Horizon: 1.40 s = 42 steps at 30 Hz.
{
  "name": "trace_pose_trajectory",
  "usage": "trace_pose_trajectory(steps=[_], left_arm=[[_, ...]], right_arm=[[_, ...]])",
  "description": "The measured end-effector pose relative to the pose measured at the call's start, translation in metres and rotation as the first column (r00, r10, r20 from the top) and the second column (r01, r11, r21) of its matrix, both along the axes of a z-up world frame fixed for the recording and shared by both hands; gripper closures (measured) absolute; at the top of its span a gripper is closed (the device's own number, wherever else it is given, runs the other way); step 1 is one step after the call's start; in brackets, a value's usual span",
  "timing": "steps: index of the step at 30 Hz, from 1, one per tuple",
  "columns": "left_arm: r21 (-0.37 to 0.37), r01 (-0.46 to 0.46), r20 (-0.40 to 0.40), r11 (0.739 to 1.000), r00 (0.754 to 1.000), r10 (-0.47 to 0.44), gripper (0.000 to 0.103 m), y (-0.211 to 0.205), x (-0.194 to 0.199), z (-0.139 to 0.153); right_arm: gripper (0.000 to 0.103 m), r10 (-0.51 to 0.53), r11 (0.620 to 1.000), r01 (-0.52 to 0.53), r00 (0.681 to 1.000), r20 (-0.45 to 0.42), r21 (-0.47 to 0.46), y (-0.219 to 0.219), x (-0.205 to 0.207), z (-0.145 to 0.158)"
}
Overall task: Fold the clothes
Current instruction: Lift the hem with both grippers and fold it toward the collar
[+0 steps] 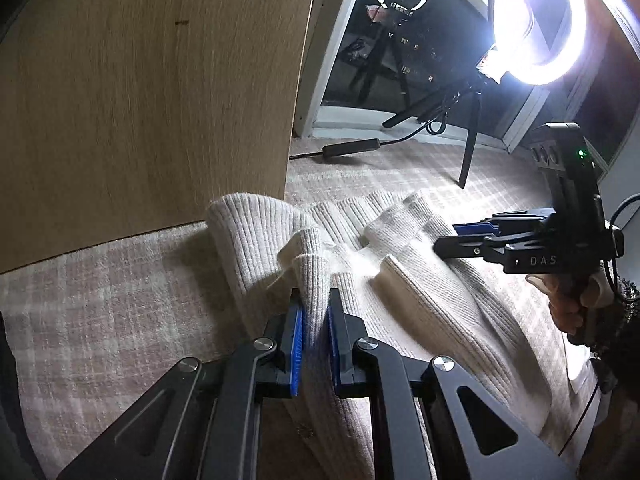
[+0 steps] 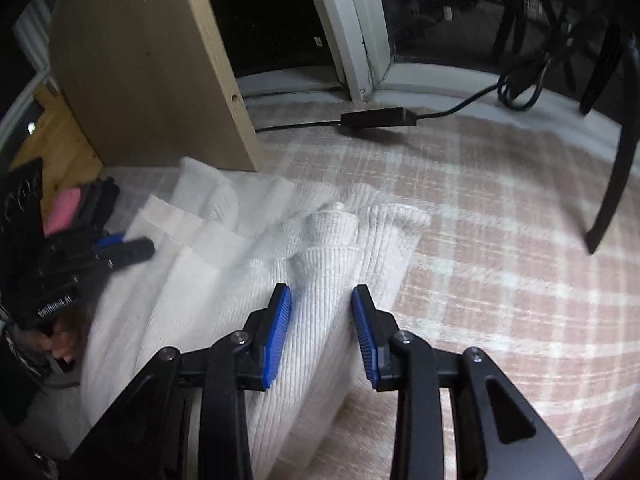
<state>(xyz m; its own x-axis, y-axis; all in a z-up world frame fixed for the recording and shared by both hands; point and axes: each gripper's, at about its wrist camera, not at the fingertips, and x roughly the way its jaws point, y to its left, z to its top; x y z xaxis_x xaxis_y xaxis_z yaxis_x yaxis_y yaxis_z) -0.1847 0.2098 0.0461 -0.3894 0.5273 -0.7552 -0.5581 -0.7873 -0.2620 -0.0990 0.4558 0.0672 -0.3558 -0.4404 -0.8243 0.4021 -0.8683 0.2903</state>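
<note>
Sweater [image 1: 420,280] fold clenched in left tool [image 1: 316,312], another ridge between right tool's [image 2: 322,300] parted pads

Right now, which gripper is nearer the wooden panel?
Left. The left gripper pinches the cream sweater on the side by the wooden panel; the right gripper straddles a fold on the sweater's far side.

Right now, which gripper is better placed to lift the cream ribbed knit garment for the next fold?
Left. The left gripper is already shut on a raised fold of the cream ribbed knit garment. The right gripper's blue pads stand apart around another fold, not pressing it.
</note>
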Motion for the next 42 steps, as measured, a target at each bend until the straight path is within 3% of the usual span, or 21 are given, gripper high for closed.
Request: trace_pose_trajectory(steps=[1, 2, 6, 10, 14, 16, 19, 21, 22, 25, 27, 29, 32, 35, 37, 39, 42], left_arm=[[0.007, -0.003, 0.001, 1.0, 1.0, 0.003, 0.093, -0.001, 0.001, 0.001], [0.015, -0.007, 0.001, 1.0, 1.0, 0.007, 0.093, -0.003, 0.002, 0.003], [0.05, -0.015, -0.007, 0.999, 1.0, 0.016, 0.093, -0.011, 0.005, 0.012], [0.084, -0.022, -0.045, 0.996, 0.999, 0.025, 0.093, -0.018, 0.007, 0.03], [0.091, -0.027, -0.092, 0.995, 0.995, 0.035, 0.093, -0.016, -0.007, 0.041], [0.079, -0.036, -0.055, 0.996, 0.998, 0.04, 0.093, -0.01, -0.026, 0.027], [-0.034, -0.044, -0.004, 0.998, 0.999, 0.044, 0.093, 0.006, -0.045, -0.013], [-0.063, -0.042, -0.021, 0.997, 0.999, 0.041, 0.089, 0.01, -0.046, -0.02], [-0.076, -0.041, -0.031, 0.996, 0.999, 0.039, 0.088, 0.012, -0.045, -0.022], [-0.049, -0.118, -0.028, 0.992, 0.993, 0.116, 0.072, 0.0, -0.047, -0.01], [-0.029, -0.166, -0.011, 0.986, 0.986, 0.166, 0.059, -0.008, -0.052, -0.004], [-0.018, -0.17, 0.024, 0.985, 0.985, 0.17, 0.054, -0.009, -0.06, -0.004], [-0.073, -0.178, 0.06, 0.981, 0.981, 0.183, 0.048, -0.001, -0.074, -0.018], [-0.046, -0.169, 0.119, 0.985, 0.978, 0.173, 0.049, 0.003, -0.084, -0.031], [-0.011, -0.154, 0.145, 0.988, 0.977, 0.154, 0.061, 0.006, -0.089, -0.035], [0.025, -0.129, 0.165, 0.991, 0.979, 0.123, 0.082, 0.008, -0.091, -0.037], [0.054, -0.13, 0.174, 0.99, 0.978, 0.119, 0.085, 0.007, -0.086, -0.028]], right_arm=[[0.075, 0.0, 1.0, 0.0, 1.0, -0.013, -0.007, 0.0, 0.001, 0.001], [0.086, 0.001, 1.0, -0.001, 0.999, -0.037, 0.0, -0.001, 0.005, 0.004], [0.093, 0.004, 1.0, -0.002, 0.994, -0.113, 0.015, 0.002, 0.02, 0.023], [0.094, 0.001, 0.996, -0.013, 0.991, -0.135, -0.083, 0.015, 0.029, 0.043], [0.095, -0.067, 0.986, 0.045, 0.988, -0.137, -0.16, 0.03, 0.016, 0.053], [0.095, -0.103, 0.986, 0.087, 0.988, -0.113, -0.141, 0.031, -0.002, 0.044], [0.096, -0.099, 0.995, 0.097, 0.993, -0.06, -0.029, 0.019, -0.02, 0.011], [0.095, -0.084, 0.994, 0.087, 0.995, -0.048, 0.064, 0.008, -0.026, -0.008], [0.095, -0.088, 0.994, 0.091, 0.995, -0.047, 0.061, 0.008, -0.026, -0.007], [0.087, -0.117, 0.993, 0.118, 0.993, -0.017, 0.016, 0.016, -0.027, -0.002], [0.059, -0.142, 0.989, 0.143, 0.99, 0.013, -0.031, 0.025, -0.028, 0.004], [0.042, -0.142, 0.988, 0.143, 0.99, 0.018, -0.055, 0.031, -0.03, 0.005], [0.042, -0.126, 0.99, 0.129, 0.99, 0.059, -0.054, 0.03, -0.035, -0.006], [0.04, -0.103, 0.99, 0.112, 0.99, 0.094, -0.09, 0.028, -0.043, -0.021], [0.042, -0.078, 0.986, 0.089, 0.994, 0.082, -0.14, 0.025, -0.043, -0.023], [0.066, -0.055, 0.978, 0.072, 0.994, 0.09, -0.196, 0.022, -0.044, -0.026], [0.081, -0.051, 0.967, 0.07, 0.995, 0.085, -0.244, 0.019, -0.039, -0.021]])
